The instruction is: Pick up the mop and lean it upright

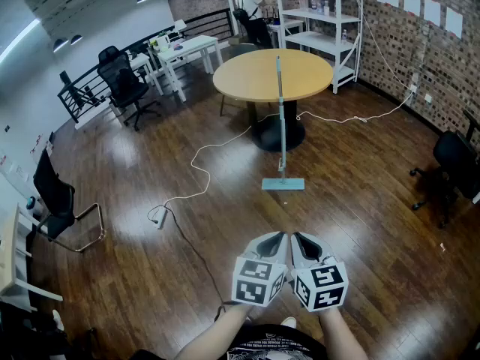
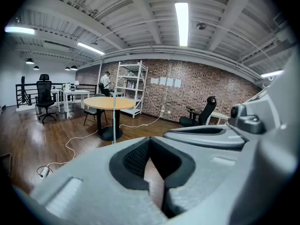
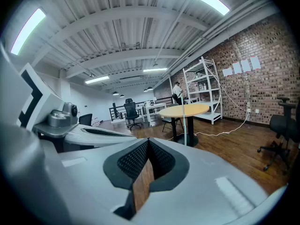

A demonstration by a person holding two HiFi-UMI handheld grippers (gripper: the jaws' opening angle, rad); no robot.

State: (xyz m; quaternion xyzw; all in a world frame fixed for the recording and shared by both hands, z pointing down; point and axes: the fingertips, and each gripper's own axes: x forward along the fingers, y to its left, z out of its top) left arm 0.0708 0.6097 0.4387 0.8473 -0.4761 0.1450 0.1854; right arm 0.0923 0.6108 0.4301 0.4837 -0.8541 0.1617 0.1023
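Observation:
The mop (image 1: 280, 118) stands upright on the wood floor, its pale blue handle resting against the edge of the round wooden table (image 1: 247, 77) and its flat head (image 1: 283, 184) on the floor. It also shows as a thin pole, the mop (image 2: 114, 102) in the left gripper view and the mop (image 3: 185, 124) in the right gripper view. My left gripper (image 1: 280, 238) and right gripper (image 1: 297, 238) are held side by side close to my body, well short of the mop. Both are shut with nothing between the jaws.
A white cable (image 1: 201, 172) runs across the floor to a power strip (image 1: 160, 217). Black office chairs (image 1: 126, 85) stand at the left and right. White desks (image 1: 184, 51) and a shelf unit (image 1: 319, 17) line the far side, where a person (image 1: 248, 10) stands.

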